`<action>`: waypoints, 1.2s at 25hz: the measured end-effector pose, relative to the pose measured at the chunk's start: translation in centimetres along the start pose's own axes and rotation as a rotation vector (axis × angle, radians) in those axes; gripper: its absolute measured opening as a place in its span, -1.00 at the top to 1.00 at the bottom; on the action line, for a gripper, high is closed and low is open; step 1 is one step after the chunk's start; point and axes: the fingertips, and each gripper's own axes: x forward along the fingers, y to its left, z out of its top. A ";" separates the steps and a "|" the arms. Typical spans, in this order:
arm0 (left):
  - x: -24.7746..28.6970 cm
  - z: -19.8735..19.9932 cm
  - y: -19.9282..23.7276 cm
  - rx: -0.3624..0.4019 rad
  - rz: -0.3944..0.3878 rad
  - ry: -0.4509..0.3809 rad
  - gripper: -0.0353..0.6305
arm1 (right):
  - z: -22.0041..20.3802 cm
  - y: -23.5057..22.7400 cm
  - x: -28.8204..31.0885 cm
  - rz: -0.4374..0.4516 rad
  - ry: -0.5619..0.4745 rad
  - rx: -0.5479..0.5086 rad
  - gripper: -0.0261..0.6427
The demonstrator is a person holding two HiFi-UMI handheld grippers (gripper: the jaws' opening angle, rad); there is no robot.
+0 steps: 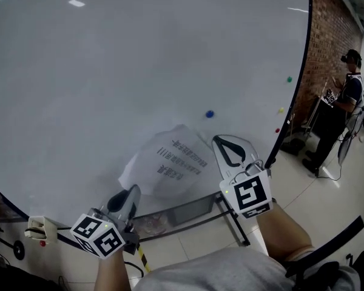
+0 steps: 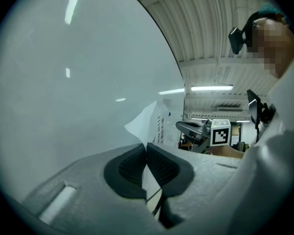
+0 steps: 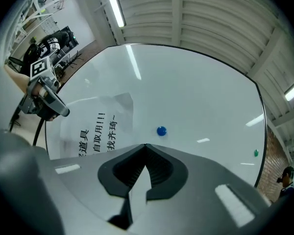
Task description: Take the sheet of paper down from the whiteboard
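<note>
Your left claw (image 2: 146, 148) and right claw (image 3: 146, 148) were each clamped on the sheet of paper (image 1: 173, 162), which hung between them below the blue magnet (image 1: 209, 113).

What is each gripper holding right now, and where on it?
Both grip the sheet of paper: the left gripper pinches its lower left corner, the right gripper its right edge.

The right hand-held gripper (image 3: 146, 147) pinches the printed sheet of paper (image 3: 95, 126) near a blue magnet (image 3: 161, 130) on the whiteboard (image 3: 201, 92).
</note>
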 end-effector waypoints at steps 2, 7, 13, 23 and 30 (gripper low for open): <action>-0.1 -1.4 -1.0 -0.016 -0.021 0.028 0.88 | -0.6 1.8 -0.8 0.057 0.028 0.025 0.93; -1.1 -3.5 -6.0 0.017 -0.060 0.089 0.89 | -2.1 5.7 -5.2 0.216 0.071 0.126 0.93; -3.2 -6.8 -13.3 0.021 -0.058 0.124 0.89 | -5.1 8.4 -13.8 0.351 0.121 0.261 0.93; -8.2 -14.8 -34.6 -0.005 -0.036 0.137 0.89 | -8.0 9.9 -38.2 0.526 0.157 0.392 0.92; -12.1 -17.6 -46.2 0.006 -0.019 0.178 0.89 | -6.3 9.6 -50.6 0.595 0.126 0.486 0.92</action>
